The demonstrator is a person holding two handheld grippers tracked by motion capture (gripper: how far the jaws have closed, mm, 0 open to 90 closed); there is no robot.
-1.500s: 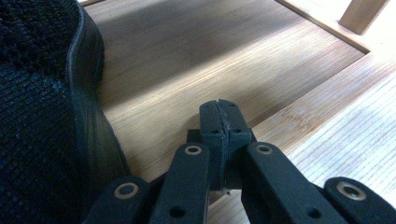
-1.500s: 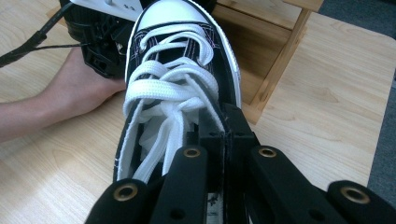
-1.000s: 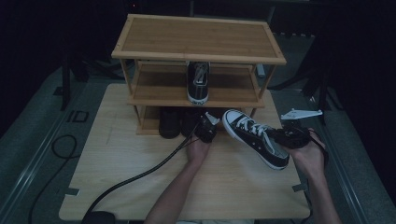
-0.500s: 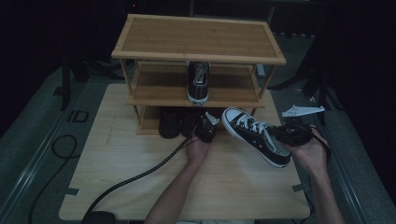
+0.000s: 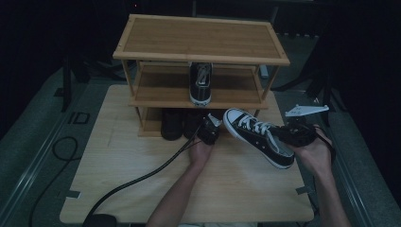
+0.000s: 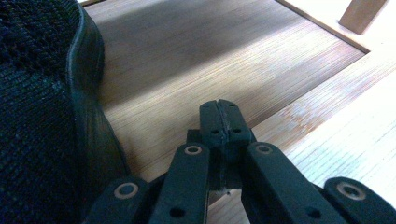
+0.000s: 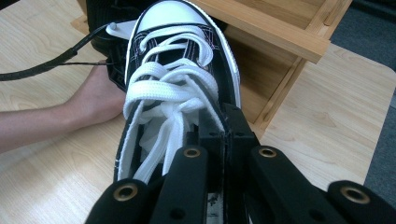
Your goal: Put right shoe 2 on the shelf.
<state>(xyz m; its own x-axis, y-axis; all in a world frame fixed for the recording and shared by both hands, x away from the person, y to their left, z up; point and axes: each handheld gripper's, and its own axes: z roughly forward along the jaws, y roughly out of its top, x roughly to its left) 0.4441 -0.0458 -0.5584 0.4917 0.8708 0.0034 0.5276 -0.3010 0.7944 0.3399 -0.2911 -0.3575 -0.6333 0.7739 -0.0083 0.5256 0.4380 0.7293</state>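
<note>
Dark room: black surroundings, a pale wooden table (image 5: 142,189) under me, a bamboo shoe rack (image 5: 201,42) standing at its far side.
Rack contents: one black-and-white sneaker (image 5: 200,84) on the middle shelf, toe toward me; dark shoes (image 5: 172,124) tucked on the bottom level.
Thing in hand: a black high-top sneaker (image 5: 257,137) with white laces and white toe cap, raised off the table in front of the rack's right end, toe aimed at the rack.
My right gripper (image 7: 225,140): jaws pinched tight on the sneaker's collar at the right edge of its opening, thin canvas between the pads.
My left gripper (image 6: 219,122): jaws pressed together on nothing, tip low at the edge of the bottom shelf board, a dark shoe (image 6: 42,116) just beside it.
Step, as I judge it: carrying the sneaker toward a shelf, likely beside its mate.
Risk, slip: I grip only a thin edge at the heel end, so the long toe could sag or swing and the canvas could slide out.
Risk, collision: the toe sits near the rack's right post (image 5: 265,85); a careless push could knock the frame.
Risk, tangle: my left cable (image 5: 142,177) and left hand (image 5: 202,150) lie near the sneaker's path.
Risk, crowding: my left tip could shove the dark shoe out of line.
</note>
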